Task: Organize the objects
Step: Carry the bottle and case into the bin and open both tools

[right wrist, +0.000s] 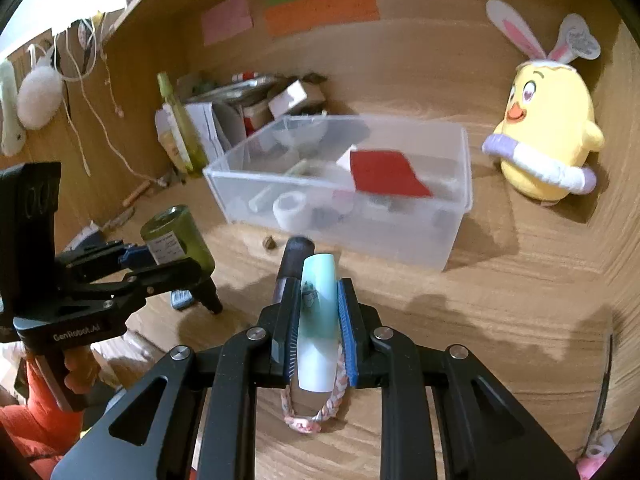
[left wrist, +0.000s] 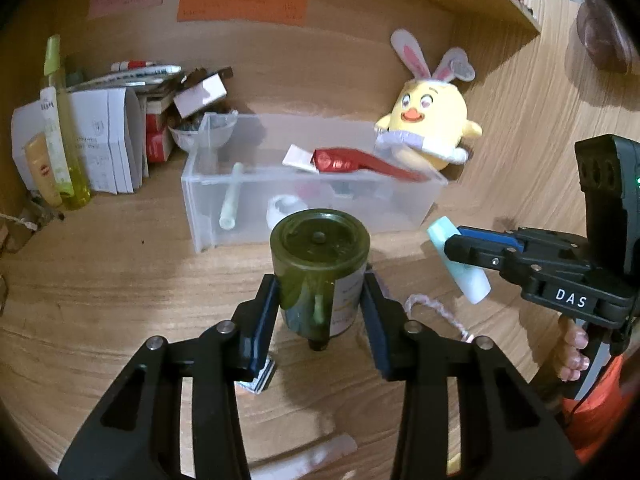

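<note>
My left gripper (left wrist: 320, 292) is shut on a dark green bottle (left wrist: 320, 248), held off the wooden desk with its flat base toward the camera and its nozzle hanging down. In the right wrist view the same bottle (right wrist: 176, 236) shows its white label in the left gripper (right wrist: 136, 258). A pale mint-and-white tube (right wrist: 318, 320) is clamped lengthwise in my right gripper (right wrist: 318, 292), also raised off the desk. The left wrist view shows that tube (left wrist: 464, 276) sticking out of the right gripper (left wrist: 452, 242). Just ahead of both stands a clear plastic box (left wrist: 400, 208) (right wrist: 464, 160) holding a red packet (left wrist: 360, 162) and small items.
A yellow chick plush (left wrist: 432, 120) (right wrist: 548, 120) leans on the wall right of the box. Boxes, papers and bottles (left wrist: 100, 140) crowd the back left corner. A braided pink cord (right wrist: 312, 420) and a dark cylinder (right wrist: 294, 256) lie on the desk under my right gripper.
</note>
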Motion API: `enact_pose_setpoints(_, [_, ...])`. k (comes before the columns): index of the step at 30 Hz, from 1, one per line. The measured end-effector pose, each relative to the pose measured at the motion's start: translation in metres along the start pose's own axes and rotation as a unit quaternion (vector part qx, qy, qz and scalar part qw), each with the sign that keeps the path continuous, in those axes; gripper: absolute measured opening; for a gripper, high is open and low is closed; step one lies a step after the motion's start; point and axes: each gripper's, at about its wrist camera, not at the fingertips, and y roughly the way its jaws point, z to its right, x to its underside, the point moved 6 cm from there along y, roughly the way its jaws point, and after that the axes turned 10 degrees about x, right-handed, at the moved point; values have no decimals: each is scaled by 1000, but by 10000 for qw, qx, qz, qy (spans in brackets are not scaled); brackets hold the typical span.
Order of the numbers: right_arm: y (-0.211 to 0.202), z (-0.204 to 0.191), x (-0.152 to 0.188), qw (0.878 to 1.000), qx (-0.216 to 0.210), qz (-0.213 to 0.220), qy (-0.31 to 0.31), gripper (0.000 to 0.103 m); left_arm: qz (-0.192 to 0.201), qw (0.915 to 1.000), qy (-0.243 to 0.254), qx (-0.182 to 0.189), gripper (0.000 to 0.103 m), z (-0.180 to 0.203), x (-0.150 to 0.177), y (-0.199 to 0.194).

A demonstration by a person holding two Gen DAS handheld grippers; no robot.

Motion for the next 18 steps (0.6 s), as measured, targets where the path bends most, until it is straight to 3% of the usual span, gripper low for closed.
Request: enact_pose_setpoints(18, [-26,23,-66,9960,96,818,349,17,728,9973,0,-85,41,-4,-58,-26])
